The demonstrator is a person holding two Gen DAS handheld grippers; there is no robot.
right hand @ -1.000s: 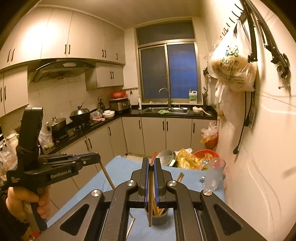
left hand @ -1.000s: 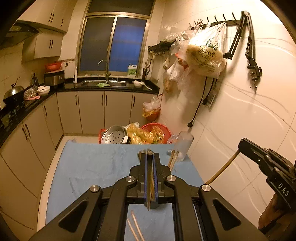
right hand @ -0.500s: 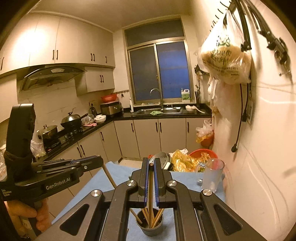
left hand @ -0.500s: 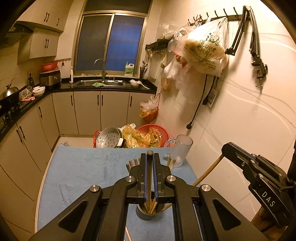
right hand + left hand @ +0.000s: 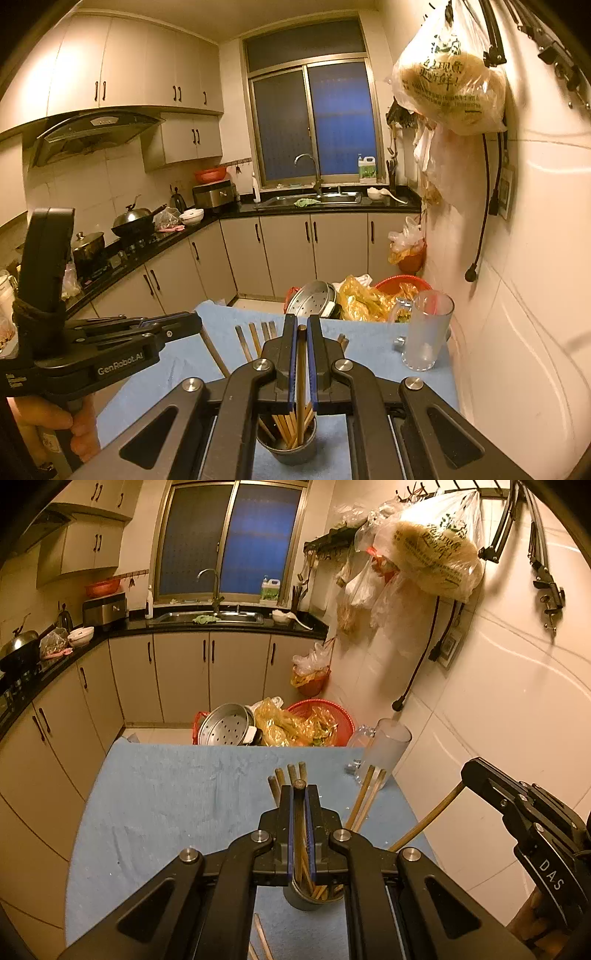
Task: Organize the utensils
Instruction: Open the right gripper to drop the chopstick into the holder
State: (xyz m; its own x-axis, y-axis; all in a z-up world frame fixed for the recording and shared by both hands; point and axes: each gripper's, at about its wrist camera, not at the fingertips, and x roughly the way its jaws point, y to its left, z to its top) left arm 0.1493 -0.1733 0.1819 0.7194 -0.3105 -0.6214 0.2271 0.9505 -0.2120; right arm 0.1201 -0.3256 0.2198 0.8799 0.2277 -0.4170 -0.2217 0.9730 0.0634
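Note:
A metal cup (image 5: 306, 901) (image 5: 291, 448) stands on the blue cloth (image 5: 177, 805), holding several wooden chopsticks. My left gripper (image 5: 299, 789) hangs right above it, shut on one chopstick (image 5: 298, 834) whose lower end reaches down into the cup. In the right wrist view my left gripper (image 5: 194, 323) comes in from the left, its chopstick (image 5: 214, 350) slanting down toward the cup. My right gripper (image 5: 301, 329) is likewise shut on a chopstick (image 5: 301, 373) that dips into the cup. From the left wrist view my right gripper (image 5: 471, 773) sits at the right, its chopstick (image 5: 424, 827) angled down-left.
A frosted glass mug (image 5: 384, 753) (image 5: 424, 332) stands at the far right of the cloth, near the tiled wall. Loose chopsticks (image 5: 260, 938) lie on the cloth near its front edge. Beyond the table, a steamer pan (image 5: 225, 725) and red basket (image 5: 321, 720) sit on the floor.
Both grippers have come down and forward over the cup, each still shut on its chopstick. The cup, hidden a second ago in the left wrist view, now shows beneath the jaws.

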